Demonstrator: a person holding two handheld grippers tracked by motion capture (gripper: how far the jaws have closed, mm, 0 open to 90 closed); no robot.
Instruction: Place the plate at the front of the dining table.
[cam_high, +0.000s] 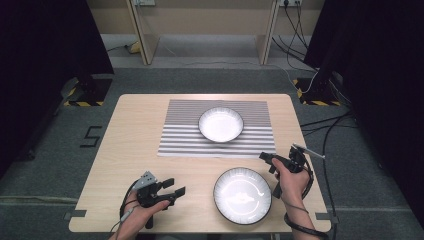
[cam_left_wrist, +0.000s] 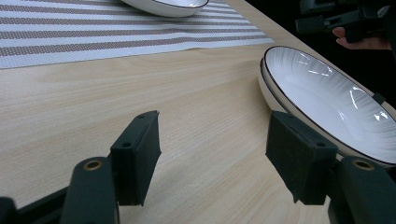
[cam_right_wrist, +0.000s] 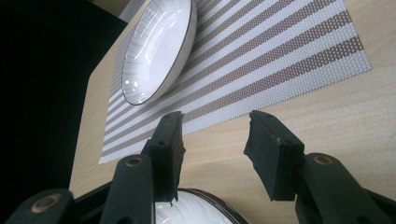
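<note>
One plate sat on the striped mat; another waited on the near bench. Both tongs, left and right, stood apart, empty, so little seemed done.

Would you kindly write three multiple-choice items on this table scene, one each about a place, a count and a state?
1. Where does the far bowl sit?
A. on the striped placemat
B. on the floor
C. stacked in the near bowl

2. How many white bowls are on the table?
A. one
B. two
C. four

3. How do the left tongs stand?
A. shut on a bowl
C. shut on the placemat
B. open, holding nothing

Answers:
1 A, the high view shows it inside the mat's edges.
2 B, the far bowl plus the near bowl on bare wood.
3 B, the left gripper view shows only table between the jaws.
</note>
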